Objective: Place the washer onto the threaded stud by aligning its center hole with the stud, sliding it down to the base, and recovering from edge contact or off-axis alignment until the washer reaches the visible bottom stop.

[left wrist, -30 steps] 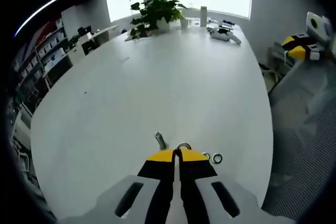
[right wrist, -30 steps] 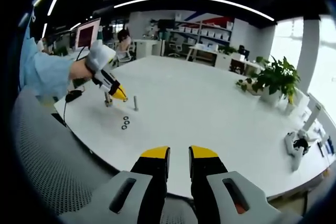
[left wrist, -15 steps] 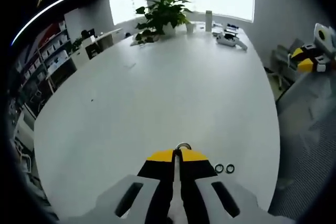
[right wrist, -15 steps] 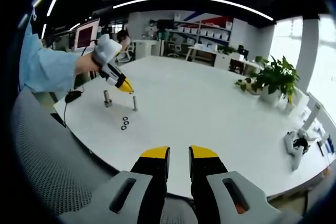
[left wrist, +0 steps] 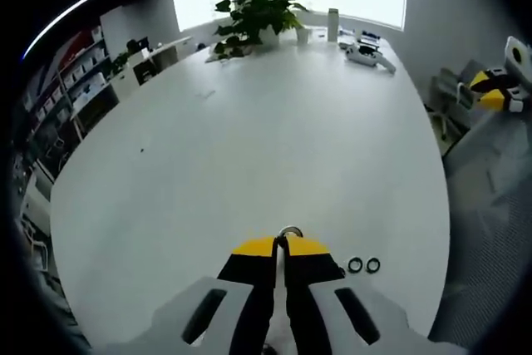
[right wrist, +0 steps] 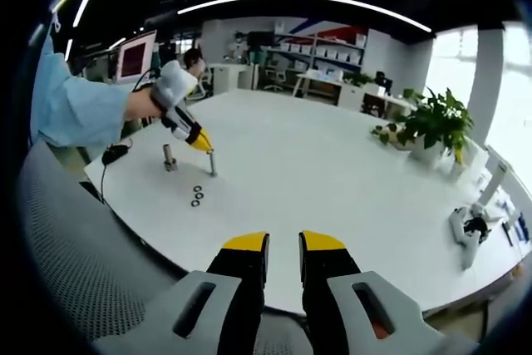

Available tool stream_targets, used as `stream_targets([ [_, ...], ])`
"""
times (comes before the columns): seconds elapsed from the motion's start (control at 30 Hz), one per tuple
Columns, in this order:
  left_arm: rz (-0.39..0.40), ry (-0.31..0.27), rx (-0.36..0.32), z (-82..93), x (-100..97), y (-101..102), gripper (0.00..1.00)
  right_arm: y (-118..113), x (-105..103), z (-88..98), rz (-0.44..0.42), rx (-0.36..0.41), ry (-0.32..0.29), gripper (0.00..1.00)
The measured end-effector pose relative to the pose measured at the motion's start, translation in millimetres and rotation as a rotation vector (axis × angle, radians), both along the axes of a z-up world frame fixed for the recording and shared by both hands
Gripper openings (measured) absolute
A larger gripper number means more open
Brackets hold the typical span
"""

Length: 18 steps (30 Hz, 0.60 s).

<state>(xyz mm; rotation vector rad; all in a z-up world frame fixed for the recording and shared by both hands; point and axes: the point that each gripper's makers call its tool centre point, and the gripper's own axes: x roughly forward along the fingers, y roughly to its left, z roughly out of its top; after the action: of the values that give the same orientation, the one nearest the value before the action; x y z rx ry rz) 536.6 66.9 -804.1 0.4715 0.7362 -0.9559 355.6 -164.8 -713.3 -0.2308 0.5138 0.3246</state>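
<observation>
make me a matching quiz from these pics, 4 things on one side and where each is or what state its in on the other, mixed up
Things:
1. washer
2. two spare washers
3. right gripper
4. potted plant

States or places:
A. lying flat on the table, side by side
B. at the table's far end, by the windows
C. pinched at the left gripper's tips
D. jaws apart, holding nothing

Pairs: 1-C, 2-A, 3-D, 4-B

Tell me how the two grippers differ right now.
The left gripper is shut on a washer; the right gripper stands open, holding nothing. The left gripper hangs just above the thin threaded stud on the white table; the right gripper sits back past the table's near edge. Both have yellow-tipped black jaws.
</observation>
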Motion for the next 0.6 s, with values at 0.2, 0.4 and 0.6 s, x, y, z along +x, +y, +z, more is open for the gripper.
stream_targets([
  [0.2, -0.003, 0.008, 0.010, -5.4, 0.6, 0.0, 0.00, -0.4, 0.2, -0.4, 0.000, 0.002, 0.000, 0.17],
  [0.4, -0.004, 0.011, 0.004, -5.9, 1.4, -1.1, 0.00, -0.6, 0.3, -0.3, -0.003, 0.003, 0.000, 0.17],
  [0.6, -0.007, 0.019, 0.007, -7.7, -0.4, -0.1, 0.00, -0.4, 0.2, -0.3, -0.003, 0.002, 0.003, 0.17],
])
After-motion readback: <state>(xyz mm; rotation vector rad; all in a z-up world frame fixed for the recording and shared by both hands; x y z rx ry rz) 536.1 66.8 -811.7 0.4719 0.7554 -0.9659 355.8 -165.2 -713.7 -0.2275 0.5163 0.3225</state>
